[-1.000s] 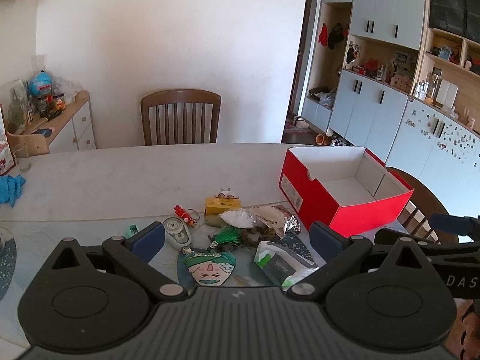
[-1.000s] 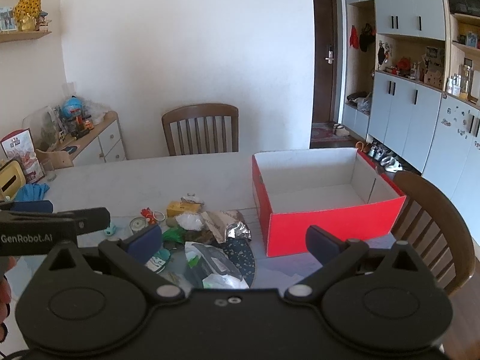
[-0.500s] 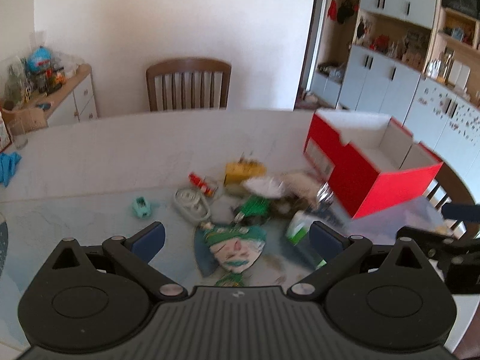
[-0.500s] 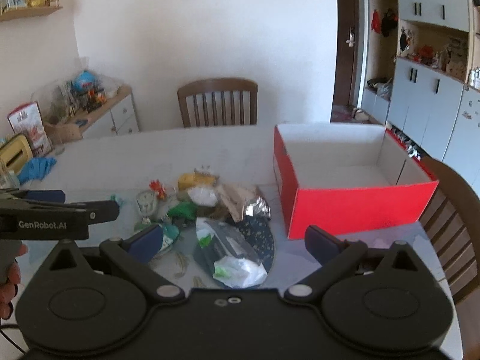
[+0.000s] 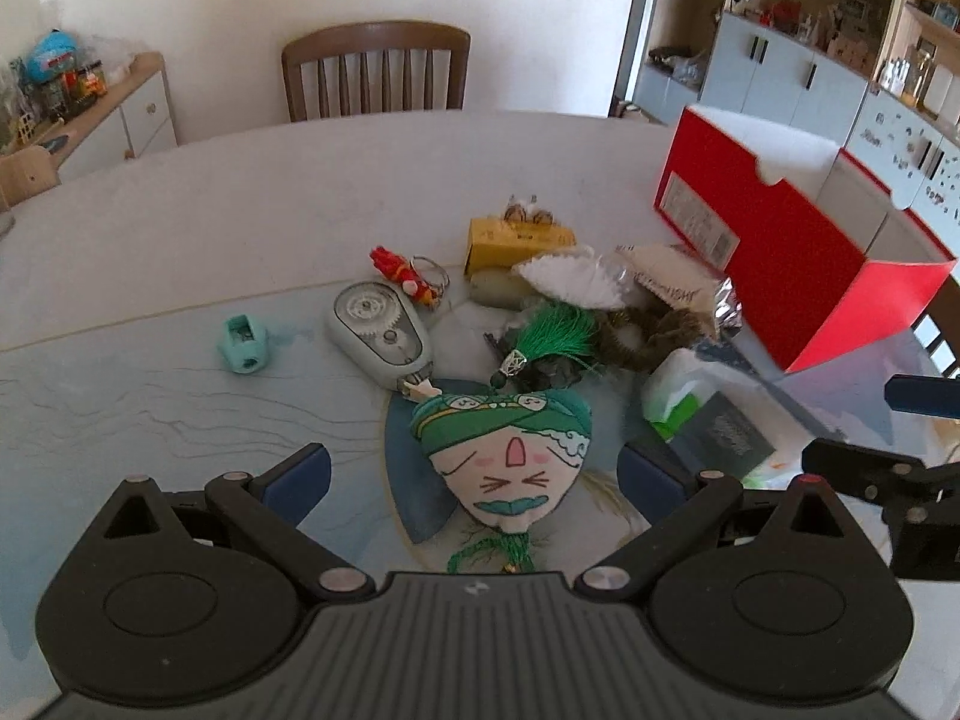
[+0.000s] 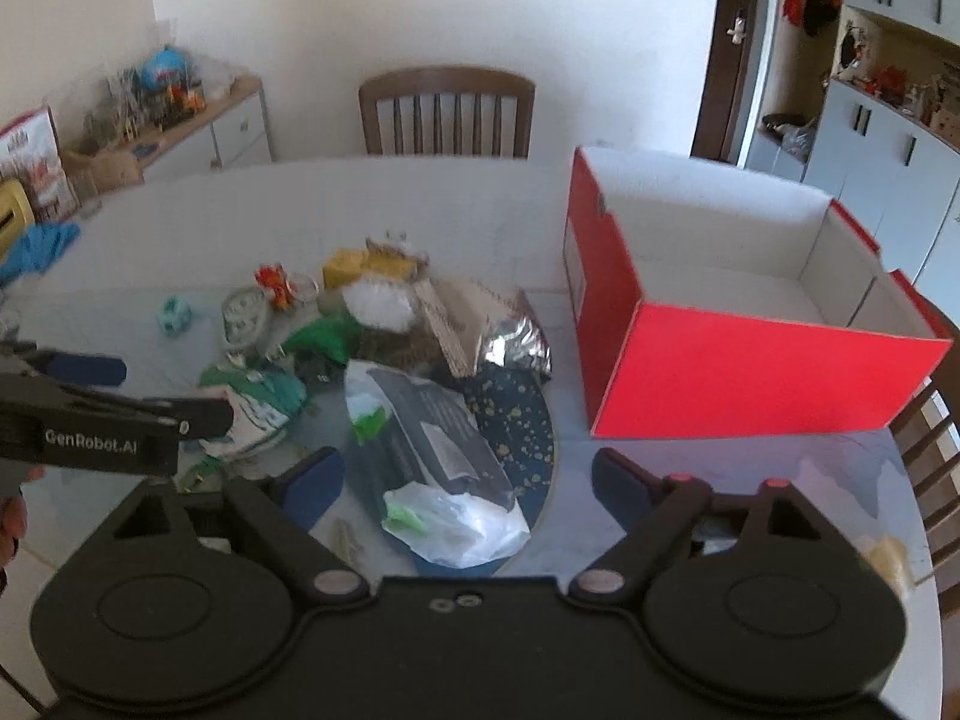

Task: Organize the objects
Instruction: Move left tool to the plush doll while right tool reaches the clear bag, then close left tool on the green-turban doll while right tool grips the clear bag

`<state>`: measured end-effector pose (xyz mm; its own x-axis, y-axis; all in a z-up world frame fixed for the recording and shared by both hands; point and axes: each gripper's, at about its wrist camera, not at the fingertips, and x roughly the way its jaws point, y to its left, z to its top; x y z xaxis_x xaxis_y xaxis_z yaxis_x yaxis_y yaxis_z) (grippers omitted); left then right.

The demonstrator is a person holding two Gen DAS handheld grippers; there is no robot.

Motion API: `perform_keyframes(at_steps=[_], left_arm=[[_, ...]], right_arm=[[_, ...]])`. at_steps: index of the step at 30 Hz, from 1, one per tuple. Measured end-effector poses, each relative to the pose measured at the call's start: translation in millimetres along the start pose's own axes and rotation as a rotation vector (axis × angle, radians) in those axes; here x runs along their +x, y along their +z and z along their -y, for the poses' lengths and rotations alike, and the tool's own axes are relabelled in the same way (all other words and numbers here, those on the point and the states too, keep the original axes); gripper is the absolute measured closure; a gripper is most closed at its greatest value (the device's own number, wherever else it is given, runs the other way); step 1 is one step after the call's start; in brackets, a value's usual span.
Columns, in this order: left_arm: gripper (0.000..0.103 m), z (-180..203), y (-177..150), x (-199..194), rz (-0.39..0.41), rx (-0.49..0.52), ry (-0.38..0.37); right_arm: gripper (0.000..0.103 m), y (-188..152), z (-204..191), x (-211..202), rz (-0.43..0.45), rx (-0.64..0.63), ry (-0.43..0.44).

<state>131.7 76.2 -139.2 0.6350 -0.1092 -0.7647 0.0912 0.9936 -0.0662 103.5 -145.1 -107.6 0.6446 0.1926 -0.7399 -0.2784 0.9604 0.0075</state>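
A pile of small objects lies on the pale table [image 5: 180, 216] left of an open red shoebox [image 6: 762, 372]. My left gripper [image 5: 471, 474] is open, low over a green-capped face pouch [image 5: 504, 456] that lies between its fingers without touching them. My right gripper [image 6: 468, 477] is closing its jaws around a clear plastic bag holding a dark box [image 6: 432, 432]; the pads are still clear of it. Farther back lie a grey tape dispenser [image 5: 378, 330], a teal sharpener [image 5: 243, 345], a yellow box [image 5: 516, 240] and a green tassel [image 5: 552, 336].
A wooden chair [image 5: 375, 69] stands at the far side of the table and another [image 6: 930, 420] at the right edge behind the shoebox. A cluttered sideboard [image 6: 198, 114] is at the left wall, a blue cloth [image 6: 36, 246] on the table's left, and cabinets [image 5: 798, 72] at the right.
Both grippers have come down and forward over the pile, which now looms larger. The face pouch and the plastic bag now sit between the fingers. The right jaws have narrowed slightly.
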Motion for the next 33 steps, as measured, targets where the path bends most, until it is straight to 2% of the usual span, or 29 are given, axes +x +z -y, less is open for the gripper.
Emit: perform_keyframes(at_steps=[5, 9, 10, 12, 18, 21, 26, 29, 33], left_arm=[[0.006, 3, 2, 22, -0.035, 0.033, 0.006], [0.008, 6, 4, 29, -0.034, 0.044, 0.003], [0.009, 7, 4, 31, -0.033, 0.052, 0.005], [0.021, 8, 5, 33, -0.039, 0.06, -0.003], [0.032, 7, 4, 32, -0.037, 0.067, -0.019], [0.035, 7, 4, 31, -0.032, 0.073, -0.021], [0.037, 4, 2, 27, -0.028, 0.059, -0.037], [0.038, 2, 2, 21, -0.02, 0.043, -0.05], [0.038, 2, 4, 8, -0.002, 0.038, -0.072]], right_arm=[[0.022, 2, -2, 21, -0.04, -0.041, -0.01], [0.032, 4, -1, 33, -0.07, -0.042, -0.004], [0.033, 4, -1, 35, -0.072, -0.043, -0.002], [0.039, 5, -2, 38, -0.079, -0.042, 0.001], [0.059, 8, -1, 42, -0.089, -0.027, 0.017], [0.07, 8, -3, 41, -0.087, -0.026, 0.017], [0.081, 8, -5, 32, -0.08, -0.004, 0.023], [0.093, 9, -5, 26, -0.08, 0.016, 0.025], [0.095, 8, -3, 14, -0.068, 0.045, 0.034]])
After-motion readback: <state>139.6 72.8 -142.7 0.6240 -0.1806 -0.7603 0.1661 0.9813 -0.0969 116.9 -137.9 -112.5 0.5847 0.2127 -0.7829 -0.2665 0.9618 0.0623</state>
